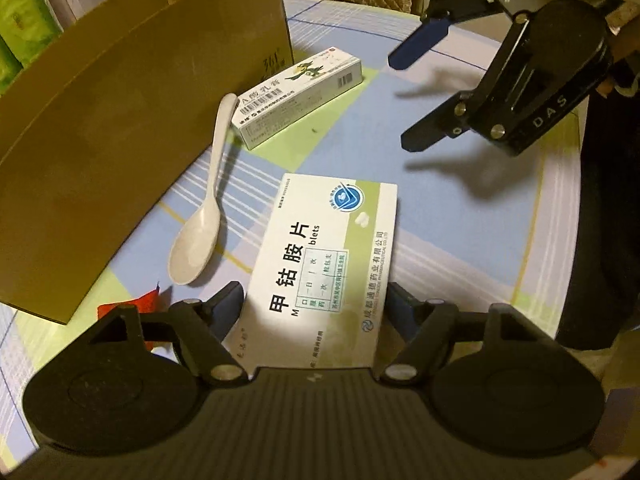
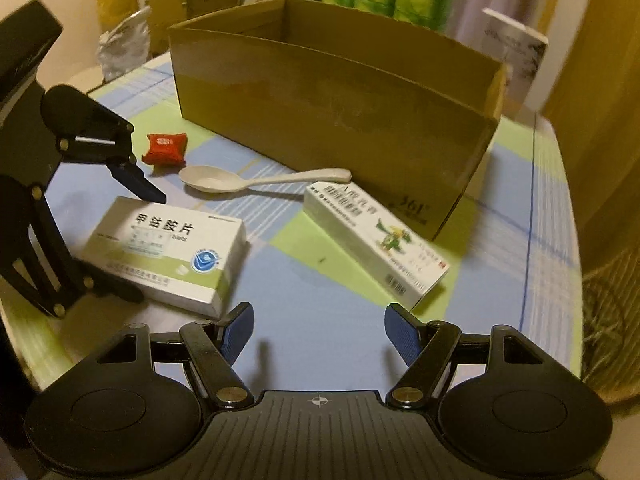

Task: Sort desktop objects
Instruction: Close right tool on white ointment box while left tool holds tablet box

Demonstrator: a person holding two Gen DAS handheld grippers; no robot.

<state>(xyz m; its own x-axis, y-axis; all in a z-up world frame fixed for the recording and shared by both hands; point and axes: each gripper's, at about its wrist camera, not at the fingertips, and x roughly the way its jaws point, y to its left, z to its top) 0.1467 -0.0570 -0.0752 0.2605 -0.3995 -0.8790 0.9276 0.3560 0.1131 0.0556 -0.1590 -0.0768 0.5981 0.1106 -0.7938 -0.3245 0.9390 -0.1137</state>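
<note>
Your left tongs [image 1: 316,308] straddled the tablet box [image 1: 320,264], not clearly gripping (square up first); right tongs [image 2: 319,330] hung open.

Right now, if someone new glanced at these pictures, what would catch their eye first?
Probably the big open cardboard box at the back of the table. Next, the flat white-and-green medicine box with the left gripper straddling it, jaws apart. Beside it lie a white spoon and a long carton; the right gripper hovers open.
</note>
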